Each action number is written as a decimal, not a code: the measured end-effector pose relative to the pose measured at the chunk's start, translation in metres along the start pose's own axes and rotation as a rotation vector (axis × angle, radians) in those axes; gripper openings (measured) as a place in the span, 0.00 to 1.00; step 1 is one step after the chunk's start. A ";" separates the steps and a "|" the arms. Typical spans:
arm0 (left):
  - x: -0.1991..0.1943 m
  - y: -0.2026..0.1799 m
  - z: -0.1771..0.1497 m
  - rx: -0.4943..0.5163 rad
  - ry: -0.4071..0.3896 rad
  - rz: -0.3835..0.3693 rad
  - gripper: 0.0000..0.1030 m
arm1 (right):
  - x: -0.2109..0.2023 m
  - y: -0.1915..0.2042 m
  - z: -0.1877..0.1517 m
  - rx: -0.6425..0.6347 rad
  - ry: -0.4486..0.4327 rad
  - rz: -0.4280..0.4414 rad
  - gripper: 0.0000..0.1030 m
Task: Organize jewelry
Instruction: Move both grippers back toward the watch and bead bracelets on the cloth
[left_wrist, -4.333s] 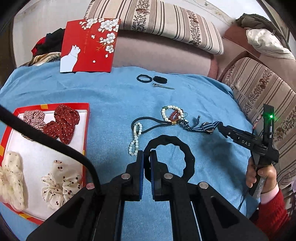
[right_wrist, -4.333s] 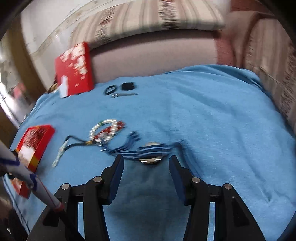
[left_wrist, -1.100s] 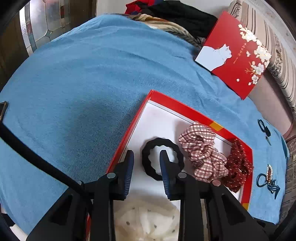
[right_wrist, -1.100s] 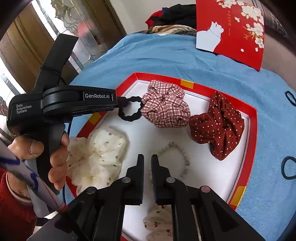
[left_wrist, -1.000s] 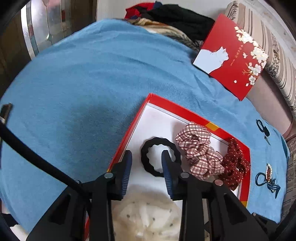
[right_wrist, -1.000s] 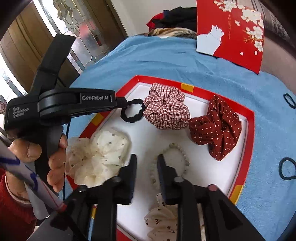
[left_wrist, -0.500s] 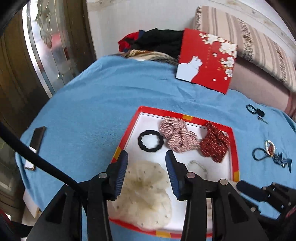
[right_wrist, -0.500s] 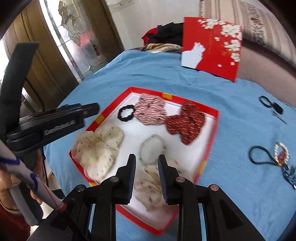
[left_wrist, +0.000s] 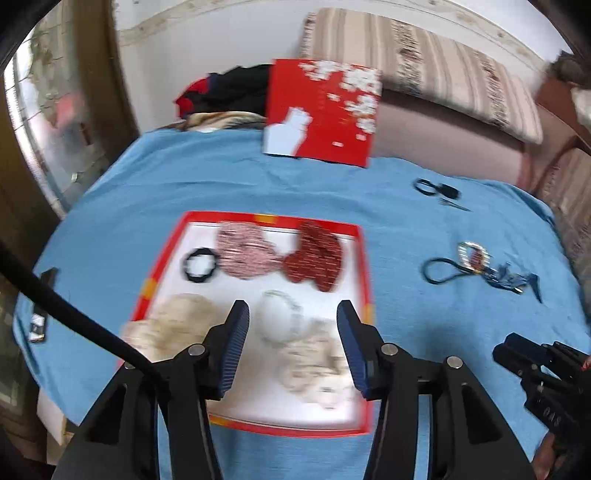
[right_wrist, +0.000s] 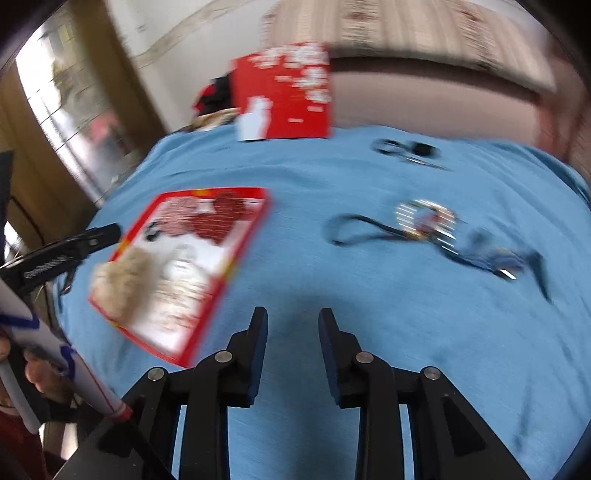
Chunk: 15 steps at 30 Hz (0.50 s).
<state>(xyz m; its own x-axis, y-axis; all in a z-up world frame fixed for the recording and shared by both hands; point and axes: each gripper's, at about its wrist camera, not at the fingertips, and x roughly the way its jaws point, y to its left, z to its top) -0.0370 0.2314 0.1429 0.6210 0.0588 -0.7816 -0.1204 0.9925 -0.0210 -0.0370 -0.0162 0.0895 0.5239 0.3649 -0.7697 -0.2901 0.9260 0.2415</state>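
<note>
Left wrist view, left hand-held gripper (left_wrist: 293, 325): jaws apart and just been opening, nothing between them, above the tray's near half.
Left wrist view, red tray (left_wrist: 364, 266): on the blue cloth (left_wrist: 147, 192); black ring scrunchie (left_wrist: 199, 265), checked scrunchie (left_wrist: 245, 254), dotted red scrunchie (left_wrist: 317, 258) along its far side; bead bracelet (left_wrist: 279, 319) nearer.
Left wrist view, cord tangle (left_wrist: 476, 266): right of the tray, long axis left to right.
Right wrist view, right hand-held gripper (right_wrist: 291, 332): jaws apart, just been opening, empty, over bare cloth.
Right wrist view, cord tangle: loop end points left toward the tray; blurred.
</note>
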 end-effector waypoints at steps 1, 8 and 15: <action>0.004 -0.012 -0.001 0.014 0.009 -0.023 0.47 | -0.003 -0.013 -0.003 0.018 0.001 -0.012 0.30; 0.041 -0.084 0.001 0.079 0.070 -0.143 0.48 | -0.021 -0.124 -0.020 0.226 -0.005 -0.120 0.31; 0.103 -0.154 0.038 0.149 0.111 -0.239 0.48 | -0.013 -0.177 -0.006 0.333 -0.054 -0.138 0.43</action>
<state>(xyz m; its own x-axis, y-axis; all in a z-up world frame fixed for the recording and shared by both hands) 0.0747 0.0884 0.0891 0.5286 -0.1824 -0.8291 0.1392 0.9820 -0.1273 0.0028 -0.1851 0.0537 0.5843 0.2307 -0.7781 0.0586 0.9442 0.3240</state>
